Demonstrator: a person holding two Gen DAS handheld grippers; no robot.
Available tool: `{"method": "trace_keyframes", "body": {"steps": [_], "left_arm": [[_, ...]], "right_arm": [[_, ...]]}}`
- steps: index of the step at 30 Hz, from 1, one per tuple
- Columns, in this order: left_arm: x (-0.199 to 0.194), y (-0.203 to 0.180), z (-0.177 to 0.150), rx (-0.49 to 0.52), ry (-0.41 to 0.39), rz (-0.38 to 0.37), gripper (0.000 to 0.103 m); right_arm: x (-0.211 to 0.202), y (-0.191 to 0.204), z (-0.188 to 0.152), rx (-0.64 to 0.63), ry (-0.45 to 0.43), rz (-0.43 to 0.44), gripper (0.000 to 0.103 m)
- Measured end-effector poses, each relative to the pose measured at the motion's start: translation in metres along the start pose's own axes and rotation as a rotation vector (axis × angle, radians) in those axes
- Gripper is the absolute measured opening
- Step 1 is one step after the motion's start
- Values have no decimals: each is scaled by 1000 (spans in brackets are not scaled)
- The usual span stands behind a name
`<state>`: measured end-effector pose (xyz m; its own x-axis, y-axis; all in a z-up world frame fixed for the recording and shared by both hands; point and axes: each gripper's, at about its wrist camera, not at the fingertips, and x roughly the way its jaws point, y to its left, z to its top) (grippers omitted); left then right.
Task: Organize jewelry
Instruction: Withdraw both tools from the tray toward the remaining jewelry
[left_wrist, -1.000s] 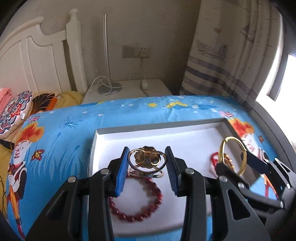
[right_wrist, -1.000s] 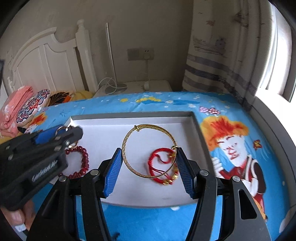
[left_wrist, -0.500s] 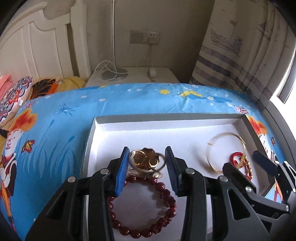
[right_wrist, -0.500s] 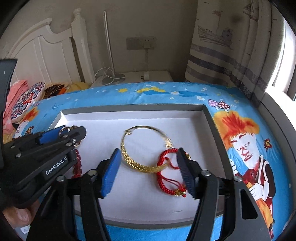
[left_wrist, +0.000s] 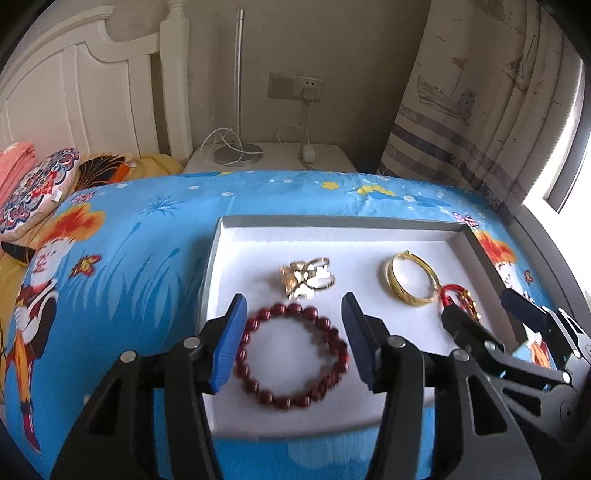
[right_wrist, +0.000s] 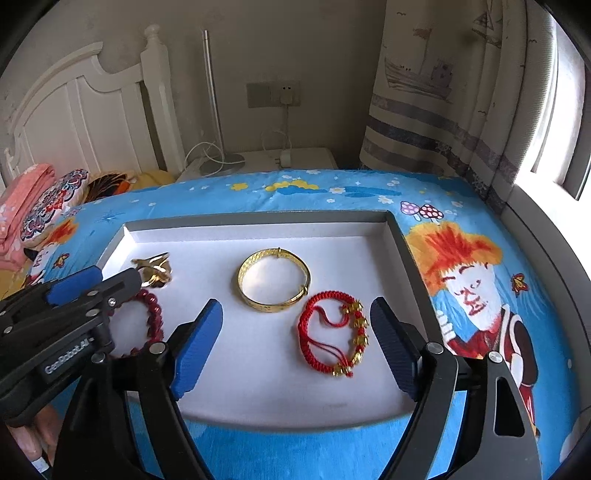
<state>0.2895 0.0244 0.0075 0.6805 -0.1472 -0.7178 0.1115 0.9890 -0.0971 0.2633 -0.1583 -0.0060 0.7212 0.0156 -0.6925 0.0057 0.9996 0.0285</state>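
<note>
I found the bed (right_wrist: 258, 192) carrying a white tray (right_wrist: 258, 225) that held all the jewelry. My left gripper (left_wrist: 291, 339) and right gripper (right_wrist: 295, 343) were both opening, pads gripping nothing. Inside lay the bead bracelet (left_wrist: 291, 354), gold bangle (right_wrist: 273, 280), red cord bracelet (right_wrist: 332, 339) and gold flower ornament (left_wrist: 306, 277).

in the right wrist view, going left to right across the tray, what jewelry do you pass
gold flower ornament → dark red bead bracelet → gold bangle → red cord bracelet with gold beads
</note>
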Motion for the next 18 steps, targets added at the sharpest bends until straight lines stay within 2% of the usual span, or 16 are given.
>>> {"method": "trace_keyframes", "body": {"steps": [13, 18], "left_arm": [[-60, -7, -49, 21, -32, 4, 59], [-80, -8, -69, 31, -32, 13, 65]], "right_arm": [[-44, -19, -31, 31, -18, -1, 81], [-61, -27, -48, 25, -21, -9, 83]]}}
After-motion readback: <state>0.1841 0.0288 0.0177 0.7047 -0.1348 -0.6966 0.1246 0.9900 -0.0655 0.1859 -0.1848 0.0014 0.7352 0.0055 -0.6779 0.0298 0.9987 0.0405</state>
